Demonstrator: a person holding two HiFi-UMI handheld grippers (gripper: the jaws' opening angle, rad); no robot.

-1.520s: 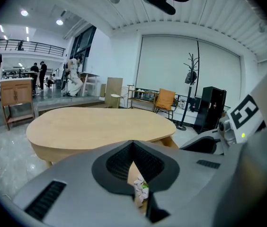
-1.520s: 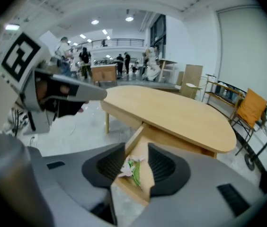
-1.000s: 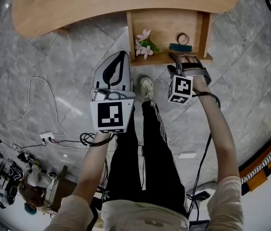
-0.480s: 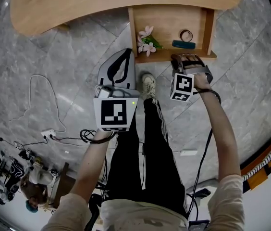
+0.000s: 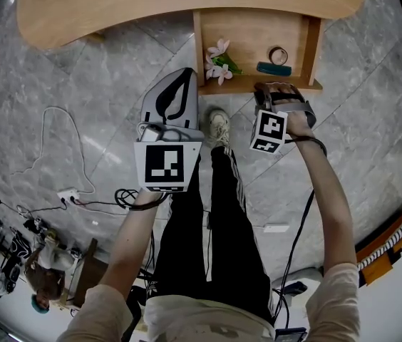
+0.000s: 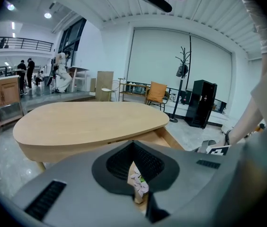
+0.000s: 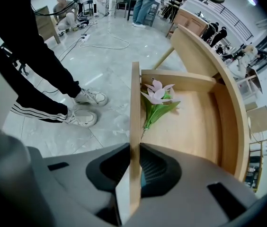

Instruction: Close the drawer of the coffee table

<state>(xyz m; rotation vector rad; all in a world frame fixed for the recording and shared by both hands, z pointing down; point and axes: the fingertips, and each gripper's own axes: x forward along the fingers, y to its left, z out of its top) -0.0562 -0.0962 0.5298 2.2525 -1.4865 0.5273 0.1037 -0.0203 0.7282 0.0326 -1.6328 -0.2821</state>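
The drawer [image 5: 247,43] stands pulled out from under the counter [image 5: 151,6], an open box of pale wood with thin, straight walls. In it lie pink flowers [image 5: 219,59] with green leaves at the left, and at the right a tape roll [image 5: 279,54] just beside a flat teal block [image 5: 274,68]. The counter top is smooth light wood with a rounded, curving edge. The floor [image 5: 73,77] is glossy grey marble tile. The right hand-held gripper [image 5: 274,91] points steeply down from an outstretched arm. Its jaws have just been closing and now clamp the drawer's front board [image 7: 135,126], which runs upright between the ribbed dark pads. The left hand-held gripper [image 5: 187,73] hangs over the floor, left of the drawer and well apart from it, tilted gently down, its jaw tips together on nothing. A pale shoe [image 5: 217,127] stands between the two.
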